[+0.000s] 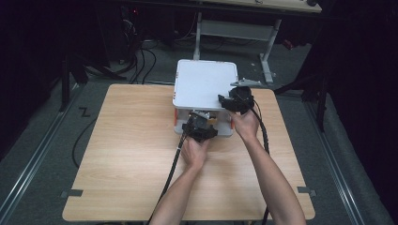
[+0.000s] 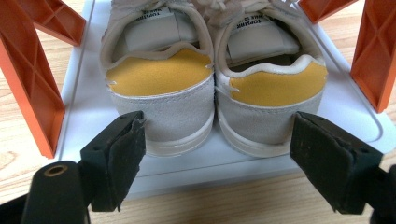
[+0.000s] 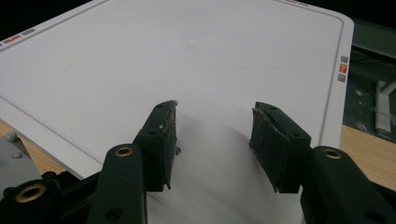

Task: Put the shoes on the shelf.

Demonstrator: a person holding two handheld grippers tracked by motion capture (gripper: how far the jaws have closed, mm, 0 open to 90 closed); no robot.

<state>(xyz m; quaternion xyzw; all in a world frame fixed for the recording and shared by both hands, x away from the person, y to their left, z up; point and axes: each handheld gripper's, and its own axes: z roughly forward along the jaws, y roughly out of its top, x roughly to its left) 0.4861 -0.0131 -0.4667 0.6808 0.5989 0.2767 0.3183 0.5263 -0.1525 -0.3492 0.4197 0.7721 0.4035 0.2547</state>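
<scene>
Reaching into the white rack (image 1: 204,79) for the pair of shoes (image 2: 210,93), left gripper (image 2: 217,154) spread wide, right gripper (image 3: 212,140) released above its top shelf; next, closing on the heels.

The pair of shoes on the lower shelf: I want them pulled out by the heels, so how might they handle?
The pair of shoes probably feels light. The suede-like heels look soft, so they may dent under the left claw yet give grip. The two shoes sit loose side by side, so they may slide apart on the smooth white shelf.
</scene>
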